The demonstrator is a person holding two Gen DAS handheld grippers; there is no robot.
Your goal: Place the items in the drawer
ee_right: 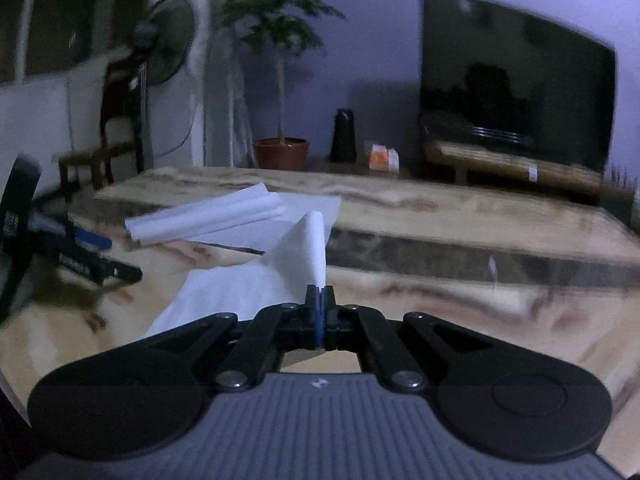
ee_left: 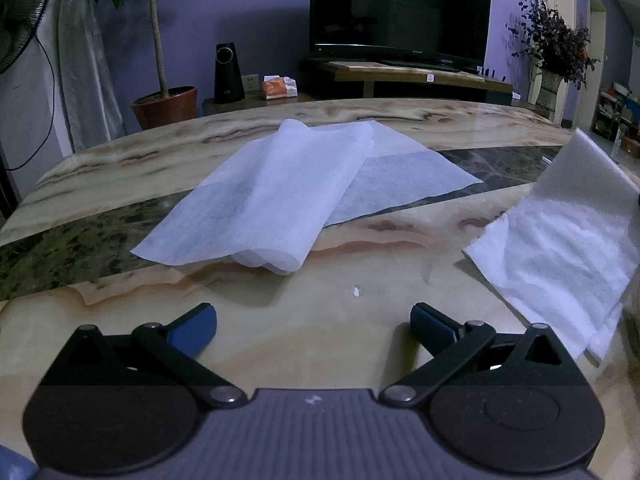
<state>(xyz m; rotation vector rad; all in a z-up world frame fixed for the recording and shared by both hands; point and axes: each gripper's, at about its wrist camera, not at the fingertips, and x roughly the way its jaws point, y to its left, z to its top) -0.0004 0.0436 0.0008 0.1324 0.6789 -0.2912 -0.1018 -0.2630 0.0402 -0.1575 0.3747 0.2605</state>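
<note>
Marble table (ee_left: 360, 280) – only right wrist view shows right gripper (ee_right: 319, 300) pinching tissue (ee_right: 304, 252).

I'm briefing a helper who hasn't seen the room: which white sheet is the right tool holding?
On the marble table, thin sheets lie mid-table. The held one is the thicker fluffy white sheet at the right edge, one corner lifted off the surface, pinched in the right tool.

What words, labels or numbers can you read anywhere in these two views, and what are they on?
None reads clearly.
White lettering on the black bar of the left gripper: too blurred.
Orange tissue pack: print too small.
Logo on the TV bezel: too small.
Small emblem on the gripper body: a symbol, no text.
</note>
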